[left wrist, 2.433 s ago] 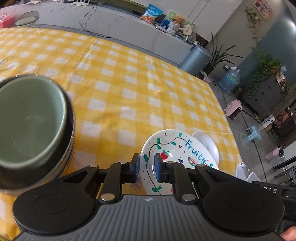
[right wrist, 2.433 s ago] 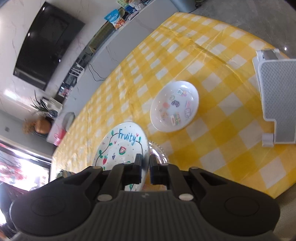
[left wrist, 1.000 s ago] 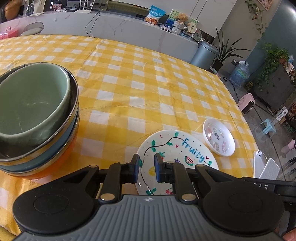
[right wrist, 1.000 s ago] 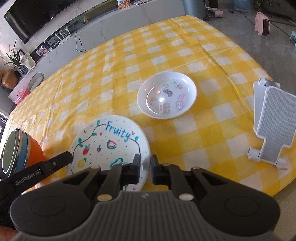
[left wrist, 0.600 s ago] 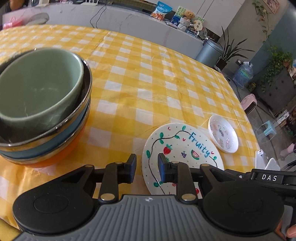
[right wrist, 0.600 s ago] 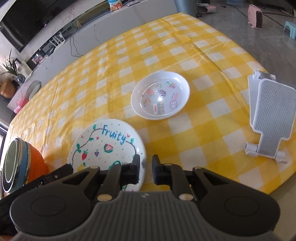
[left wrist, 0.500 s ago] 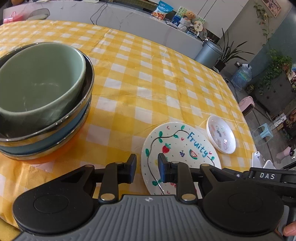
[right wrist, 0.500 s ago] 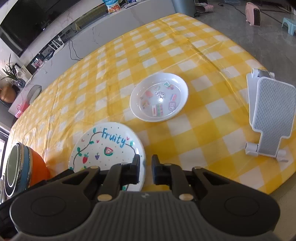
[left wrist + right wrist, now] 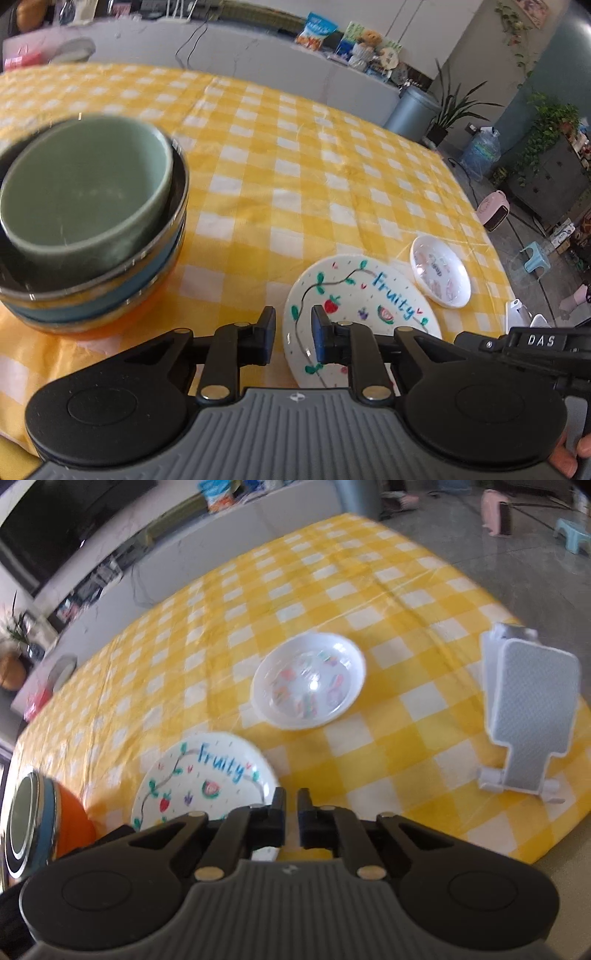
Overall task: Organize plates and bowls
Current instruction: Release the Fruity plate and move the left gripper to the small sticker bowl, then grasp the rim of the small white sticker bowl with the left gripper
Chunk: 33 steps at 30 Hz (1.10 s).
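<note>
A stack of bowls (image 9: pixel 88 236) stands at the left on the yellow checked tablecloth, a green bowl (image 9: pixel 85 192) on top, blue and orange ones under it; it also shows in the right wrist view (image 9: pixel 40 819). A white "Fruity" plate (image 9: pixel 354 306) (image 9: pixel 203 775) lies at the table's near edge. A small white dish with stickers (image 9: pixel 439 273) (image 9: pixel 308 679) lies beyond it. My left gripper (image 9: pixel 293 338) is open and empty, above the Fruity plate's left rim. My right gripper (image 9: pixel 290 818) is nearly closed and empty, by the plate's right rim.
A white and grey phone stand (image 9: pixel 528 709) stands near the table's right edge. A grey counter (image 9: pixel 229 66) with snack bags and cables runs behind the table. A bin (image 9: pixel 413 110) and plants stand on the floor at the right.
Both grippers have pulled back and up from the Fruity plate. The left jaws have opened wider. The right wrist view has swung right and is blurred by motion.
</note>
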Available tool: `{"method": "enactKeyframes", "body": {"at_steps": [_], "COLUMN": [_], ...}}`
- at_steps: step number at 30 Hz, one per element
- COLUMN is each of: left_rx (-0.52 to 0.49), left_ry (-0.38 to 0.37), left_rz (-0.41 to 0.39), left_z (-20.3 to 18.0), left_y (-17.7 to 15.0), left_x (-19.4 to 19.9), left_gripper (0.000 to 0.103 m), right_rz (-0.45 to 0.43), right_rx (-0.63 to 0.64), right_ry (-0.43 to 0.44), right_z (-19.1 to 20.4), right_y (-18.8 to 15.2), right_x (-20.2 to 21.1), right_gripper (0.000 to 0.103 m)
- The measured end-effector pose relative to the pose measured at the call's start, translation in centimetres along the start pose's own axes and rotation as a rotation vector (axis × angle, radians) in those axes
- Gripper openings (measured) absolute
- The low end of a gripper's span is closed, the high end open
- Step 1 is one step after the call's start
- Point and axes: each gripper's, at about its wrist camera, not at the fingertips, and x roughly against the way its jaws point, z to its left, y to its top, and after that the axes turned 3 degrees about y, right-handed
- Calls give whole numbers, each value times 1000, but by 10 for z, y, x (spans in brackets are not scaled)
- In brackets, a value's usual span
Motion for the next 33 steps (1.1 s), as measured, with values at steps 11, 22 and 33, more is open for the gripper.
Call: {"method": "enactKeyframes", "body": {"at_steps": [11, 22, 33], "left_rx": [-169, -293, -264], "left_ry": [-42, -104, -136], "left_rz": [-45, 82, 201], "left_z": [-64, -118, -127], "left_y": [34, 64, 69], "left_x": [-10, -70, -115], "left_gripper": [27, 36, 52], "right_rz": [-185, -246, -188], "right_rx": [-147, -101, -120], "right_ry": [-19, -125, -117], "right_z": [-27, -36, -46], "right_y": [23, 55, 55], "right_x": [12, -17, -37], "right_gripper": [9, 31, 31]}}
